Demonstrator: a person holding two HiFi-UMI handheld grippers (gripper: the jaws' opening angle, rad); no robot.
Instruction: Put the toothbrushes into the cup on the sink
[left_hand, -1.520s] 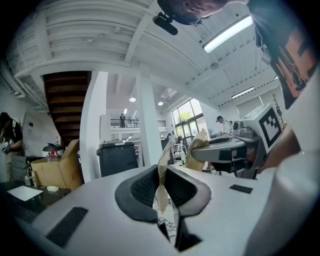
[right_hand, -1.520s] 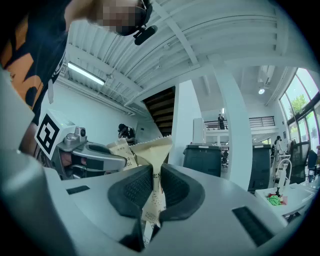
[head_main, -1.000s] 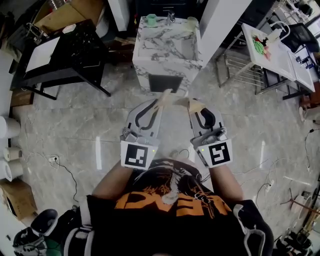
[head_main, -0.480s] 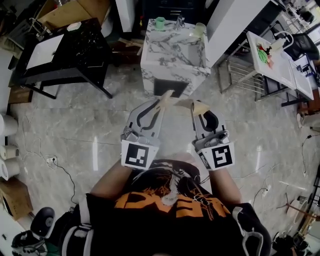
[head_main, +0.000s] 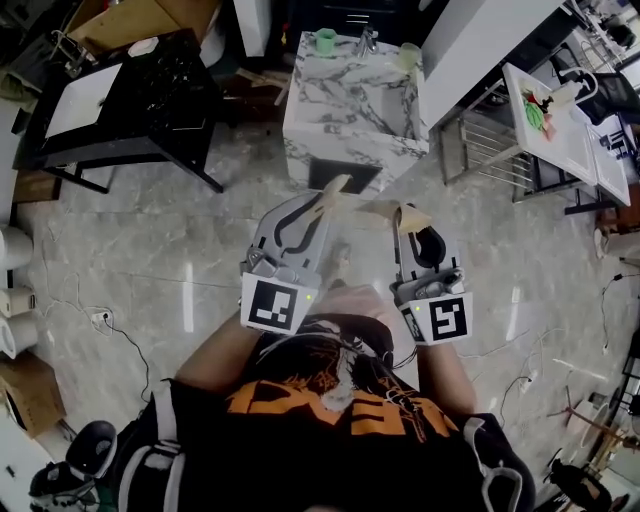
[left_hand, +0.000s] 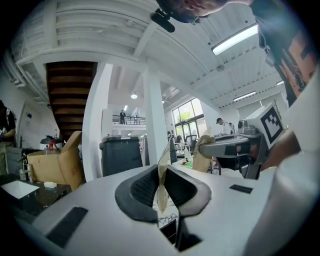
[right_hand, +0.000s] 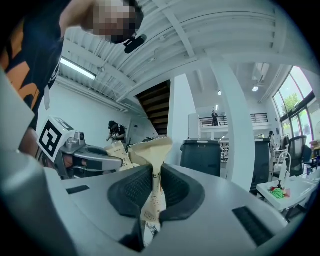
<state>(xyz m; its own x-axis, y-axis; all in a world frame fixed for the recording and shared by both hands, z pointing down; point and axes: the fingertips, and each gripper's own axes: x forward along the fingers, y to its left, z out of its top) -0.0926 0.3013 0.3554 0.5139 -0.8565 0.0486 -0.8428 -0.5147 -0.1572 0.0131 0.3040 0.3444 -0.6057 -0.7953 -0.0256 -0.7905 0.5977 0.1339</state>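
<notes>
At twelve o'clock in the head view, a marble sink (head_main: 345, 110) stands on the floor, well apart from both grippers. On its far rim a green cup (head_main: 326, 40) sits at eleven o'clock of the basin and a pale cup (head_main: 408, 57) at one o'clock; the contents of either cannot be made out. The left gripper (head_main: 322, 208), at six o'clock from the sink, has its jaws narrow, clamped on a paper-wrapped toothbrush (left_hand: 162, 175). The right gripper (head_main: 404, 225), just beside it, is likewise pinched on a second wrapped toothbrush (right_hand: 151, 197). That wrapper carries dark print, too small to read.
</notes>
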